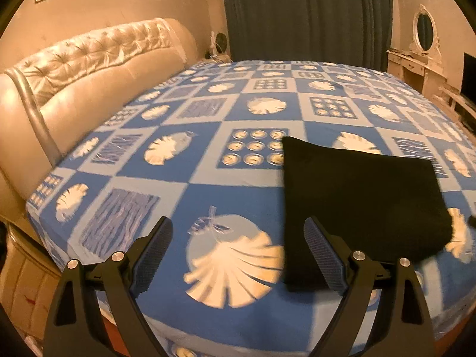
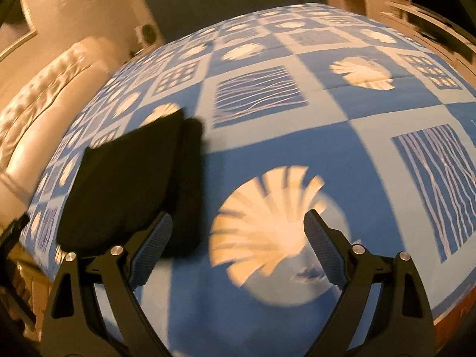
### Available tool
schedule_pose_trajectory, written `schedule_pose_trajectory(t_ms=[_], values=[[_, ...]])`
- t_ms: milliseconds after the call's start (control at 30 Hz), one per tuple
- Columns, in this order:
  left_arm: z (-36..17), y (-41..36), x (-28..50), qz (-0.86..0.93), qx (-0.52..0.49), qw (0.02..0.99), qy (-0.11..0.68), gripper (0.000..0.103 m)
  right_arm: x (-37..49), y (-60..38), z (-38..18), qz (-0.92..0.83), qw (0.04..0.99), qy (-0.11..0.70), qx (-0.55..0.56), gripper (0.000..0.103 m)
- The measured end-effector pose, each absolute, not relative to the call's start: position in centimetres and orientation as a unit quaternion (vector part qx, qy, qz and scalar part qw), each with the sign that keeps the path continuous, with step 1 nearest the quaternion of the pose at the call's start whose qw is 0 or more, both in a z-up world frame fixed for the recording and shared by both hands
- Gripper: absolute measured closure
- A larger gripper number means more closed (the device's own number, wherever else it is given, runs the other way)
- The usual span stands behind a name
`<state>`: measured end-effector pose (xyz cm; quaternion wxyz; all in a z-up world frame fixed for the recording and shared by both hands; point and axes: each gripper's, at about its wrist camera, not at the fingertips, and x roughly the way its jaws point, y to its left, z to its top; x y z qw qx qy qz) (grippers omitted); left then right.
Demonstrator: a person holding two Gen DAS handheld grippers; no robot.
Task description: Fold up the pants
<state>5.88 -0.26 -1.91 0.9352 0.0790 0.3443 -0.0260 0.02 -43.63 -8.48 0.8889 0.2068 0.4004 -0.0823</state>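
Note:
The black pants lie folded into a compact rectangle on the blue patterned bedsheet. In the left wrist view they sit right of centre, just beyond the right finger of my left gripper, which is open with only sheet between its fingers. In the right wrist view the folded pants lie at the left, partly behind the left finger of my right gripper. That gripper is open too, over a white shell print, and holds nothing.
A cream tufted headboard runs along the bed's left side. Dark curtains hang behind the bed. A white dressing table with an oval mirror and a dark screen stand at the right. The bed's near edge shows below.

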Motion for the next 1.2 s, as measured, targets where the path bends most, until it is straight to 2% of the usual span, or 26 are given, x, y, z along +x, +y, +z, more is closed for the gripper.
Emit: schedule_pose_trajectory(t_ms=[267,500,900,1200], values=[[-4.9,3.6,9.0,0.005,0.057,0.921,0.386,0.014,1.7,-48.3,-9.6,-0.135,0.882,0.389,0.23,0.013],[-6.0,4.1,9.3,0.01,0.056,0.917,0.394,0.014,1.9,-48.9,-10.8,-0.14,0.874,0.404,0.231,0.013],[-6.0,3.6,9.0,0.008,0.058,0.917,0.394,0.014,2.1,-47.6,-10.9,-0.126,0.874,0.414,0.222,0.013],[-4.0,3.8,7.4,0.016,0.061,0.924,0.378,0.014,1.8,-46.5,-10.0,-0.108,0.878,0.41,0.224,0.013]])
